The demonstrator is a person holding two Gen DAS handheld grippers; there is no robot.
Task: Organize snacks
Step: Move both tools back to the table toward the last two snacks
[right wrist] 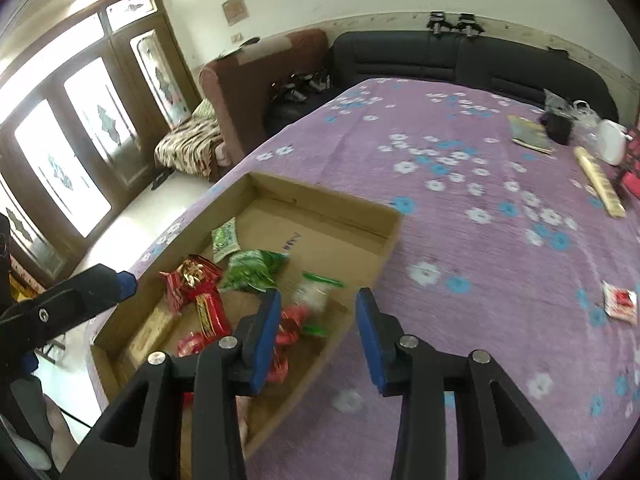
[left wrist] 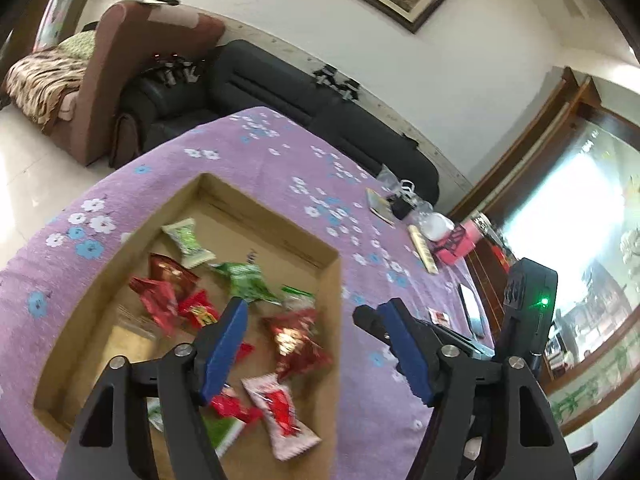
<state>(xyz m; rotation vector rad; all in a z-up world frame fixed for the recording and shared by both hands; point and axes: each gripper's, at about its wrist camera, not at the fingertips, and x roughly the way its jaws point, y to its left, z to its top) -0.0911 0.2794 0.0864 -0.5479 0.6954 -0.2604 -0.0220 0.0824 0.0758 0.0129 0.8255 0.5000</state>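
A shallow cardboard box (left wrist: 334,280) (right wrist: 394,232) lies on the purple flowered tablecloth (left wrist: 260,148) and holds several red, green and white snack packets (left wrist: 244,280) (right wrist: 252,268). A white-green packet (right wrist: 314,294) is blurred at the box's right side, just ahead of my right gripper. My left gripper (left wrist: 312,312) is open and empty above the box's right part. My right gripper (right wrist: 318,300) is open and empty above the box's right wall; it also shows in the left wrist view (left wrist: 524,292). One red-white packet (right wrist: 620,302) lies loose on the cloth to the right.
At the table's far right lie a booklet (right wrist: 530,134), a black item (right wrist: 558,126), a white object (right wrist: 612,142), a long yellow box (right wrist: 600,182) and a red-pink item (left wrist: 456,242). A black sofa (right wrist: 460,60) and brown armchair (left wrist: 132,60) stand behind the table.
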